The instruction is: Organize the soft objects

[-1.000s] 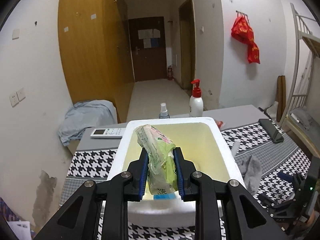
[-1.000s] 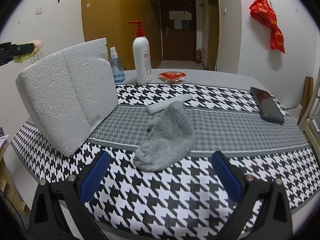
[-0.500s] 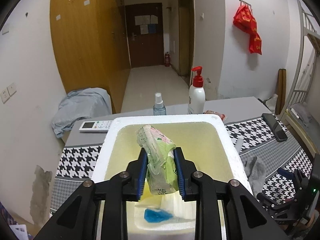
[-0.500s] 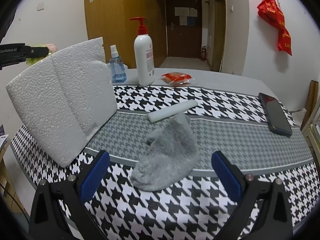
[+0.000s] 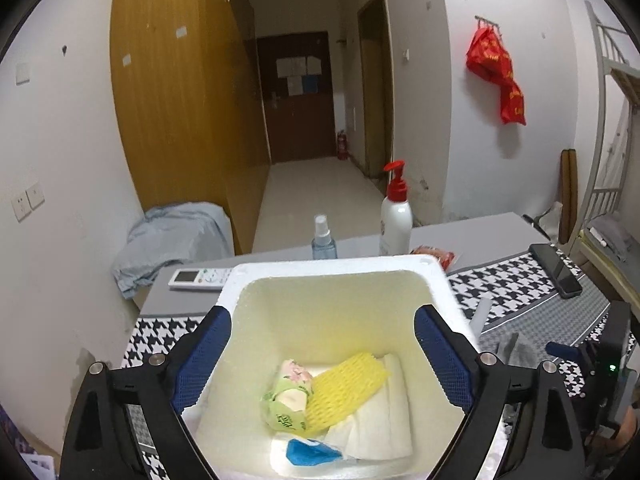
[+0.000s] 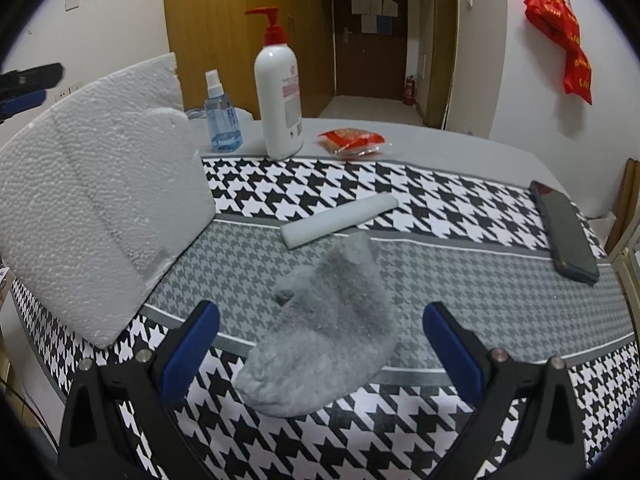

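Observation:
My left gripper (image 5: 322,354) is open and empty above the white foam box (image 5: 336,266). Inside the box lie a green tissue pack (image 5: 286,400), a yellow foam net (image 5: 346,386), white folded tissue (image 5: 380,420) and a blue-and-white packet (image 5: 310,452). My right gripper (image 6: 320,350) is open, its fingers either side of a grey sock (image 6: 332,320) lying on the houndstooth tablecloth. The foam box (image 6: 96,200) stands to its left. The sock also shows in the left wrist view (image 5: 516,350).
A white foam stick (image 6: 340,220) lies just behind the sock. A pump bottle (image 6: 280,92), a blue spray bottle (image 6: 220,116) and a red snack packet (image 6: 352,142) stand at the back. A dark phone (image 6: 564,232) lies at right. A remote (image 5: 198,278) lies behind the box.
My left gripper opened and the green tissue pack dropped into the foam box. My right gripper moved closer to the grey sock.

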The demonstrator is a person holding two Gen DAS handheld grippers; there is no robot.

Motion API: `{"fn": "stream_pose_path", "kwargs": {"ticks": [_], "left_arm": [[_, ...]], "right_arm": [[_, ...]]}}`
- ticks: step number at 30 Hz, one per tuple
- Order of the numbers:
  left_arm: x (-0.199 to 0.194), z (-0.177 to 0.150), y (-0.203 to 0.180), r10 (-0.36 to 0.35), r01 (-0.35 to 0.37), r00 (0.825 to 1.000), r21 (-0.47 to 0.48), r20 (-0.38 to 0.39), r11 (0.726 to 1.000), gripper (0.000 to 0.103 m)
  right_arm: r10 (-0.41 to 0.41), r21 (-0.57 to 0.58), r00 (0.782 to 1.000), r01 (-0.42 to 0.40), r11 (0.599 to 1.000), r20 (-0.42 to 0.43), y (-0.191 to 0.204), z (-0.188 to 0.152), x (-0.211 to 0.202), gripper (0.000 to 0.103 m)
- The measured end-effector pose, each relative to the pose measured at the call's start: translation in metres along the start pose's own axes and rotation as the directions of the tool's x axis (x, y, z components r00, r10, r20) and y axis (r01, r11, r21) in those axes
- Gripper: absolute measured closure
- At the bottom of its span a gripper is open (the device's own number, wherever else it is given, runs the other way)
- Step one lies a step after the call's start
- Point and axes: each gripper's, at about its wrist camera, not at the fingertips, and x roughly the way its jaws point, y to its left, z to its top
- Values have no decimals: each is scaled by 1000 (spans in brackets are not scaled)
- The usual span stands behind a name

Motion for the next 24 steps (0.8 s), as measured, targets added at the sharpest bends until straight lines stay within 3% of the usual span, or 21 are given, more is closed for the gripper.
{"fn": "stream_pose_path", "kwargs": {"ticks": [7, 11, 16, 18, 24], "left_arm": [[-19, -2, -20, -21, 18, 998, 36, 66, 999, 9], [-31, -6, -30, -33, 26, 993, 62, 111, 998, 9], [-43, -11, -38, -42, 32, 989, 68, 144, 997, 9], [-49, -13, -42, -57, 46, 987, 75, 152, 996, 9], [-66, -20, -56, -98, 81, 979, 98, 180, 992, 9]], "right_arm": [[7, 16, 999, -6, 1000, -38, -7, 2, 8, 1], [27, 28, 998, -25, 999, -64, -10, 1, 13, 18], [25, 24, 996, -23, 999, -83, -10, -2, 18, 27], [23, 23, 996, -21, 1000, -91, -11, -2, 19, 38], [28, 4, 994, -27, 1000, -106, -8, -1, 22, 49]]}}
